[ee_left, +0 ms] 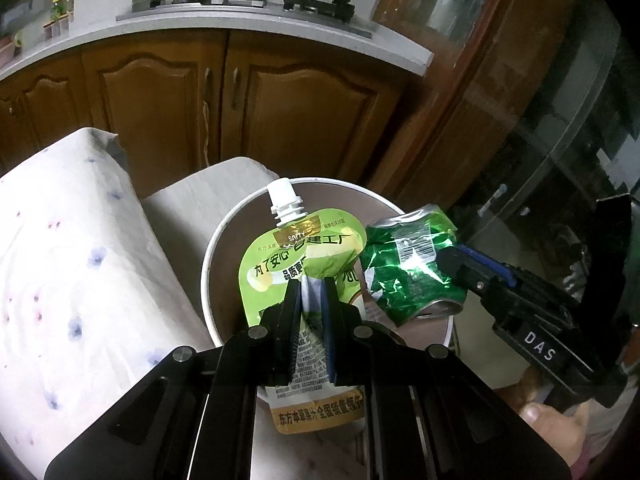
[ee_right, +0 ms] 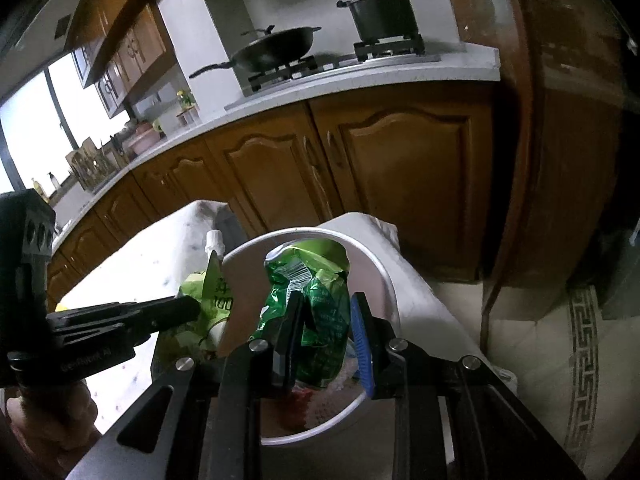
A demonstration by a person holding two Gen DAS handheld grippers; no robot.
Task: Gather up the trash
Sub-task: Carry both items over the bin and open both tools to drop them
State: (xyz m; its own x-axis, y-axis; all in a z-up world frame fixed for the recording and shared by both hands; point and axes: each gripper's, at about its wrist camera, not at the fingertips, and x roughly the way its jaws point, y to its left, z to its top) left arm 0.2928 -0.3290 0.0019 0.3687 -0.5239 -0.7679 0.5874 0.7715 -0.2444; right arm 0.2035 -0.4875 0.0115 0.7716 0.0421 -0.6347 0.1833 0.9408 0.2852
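Observation:
My left gripper (ee_left: 311, 285) is shut on a light green drink pouch (ee_left: 296, 264) with a white spout, holding it over a round white bin (ee_left: 224, 224). My right gripper (ee_right: 326, 300) is shut on a crushed green can (ee_right: 316, 304) and holds it above the bin's opening (ee_right: 372, 264). In the left wrist view the can (ee_left: 408, 268) hangs just right of the pouch, with the right gripper (ee_left: 452, 262) on it. In the right wrist view the pouch (ee_right: 214, 284) sits left of the bin rim, held by the left gripper (ee_right: 192, 308). Some trash lies at the bin's bottom.
A table with a white flowered cloth (ee_left: 68, 264) lies left of the bin. Wooden kitchen cabinets (ee_left: 240, 104) stand behind, with a stove, pan (ee_right: 276, 46) and pot (ee_right: 384, 14) on the counter. A tiled floor (ee_right: 560, 340) is to the right.

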